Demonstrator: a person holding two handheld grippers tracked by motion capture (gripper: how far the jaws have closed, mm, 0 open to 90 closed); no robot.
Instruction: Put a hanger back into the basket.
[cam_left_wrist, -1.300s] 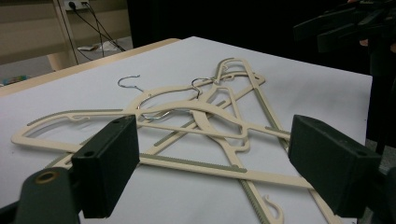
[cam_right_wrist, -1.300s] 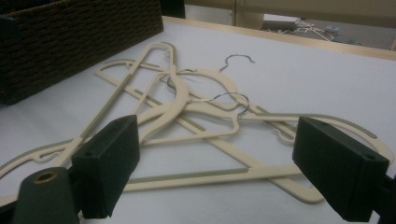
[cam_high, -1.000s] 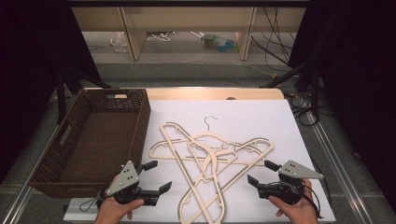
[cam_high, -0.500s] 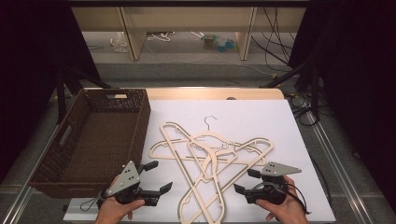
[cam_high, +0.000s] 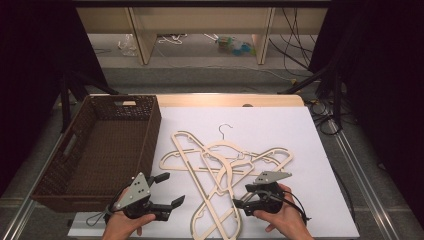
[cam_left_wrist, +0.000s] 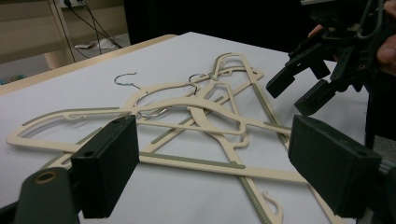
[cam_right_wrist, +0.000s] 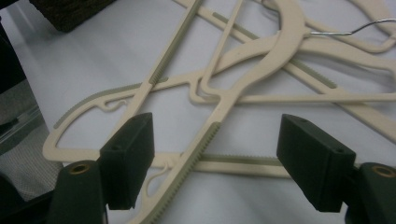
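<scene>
A pile of cream hangers lay crossed and interlocked on the white table cover, just right of the brown wicker basket, as you brought both tools in from the near edge. Thin, flat and rigid, they looked light and somewhat slick, though the ribbed grey strips along their bars should give the pads some bite. Tangled as they were, lifting one would likely drag its neighbours; a straight shoulder bar or bottom rail near the pile's edge seemed the surest hold, away from the wire hooks.

Your right gripper hovered low at the near end of the pile, its jaws having just been narrowing yet standing well apart. The right gripper view showed a ribbed hanger bar running between the jaws without either pad pressing on it; nothing was gripped.

Your left gripper hung over bare cover beside the basket's near corner, jaws wide and empty, pointed toward the hangers, with the other tool visible beyond them in the left gripper view.
</scene>
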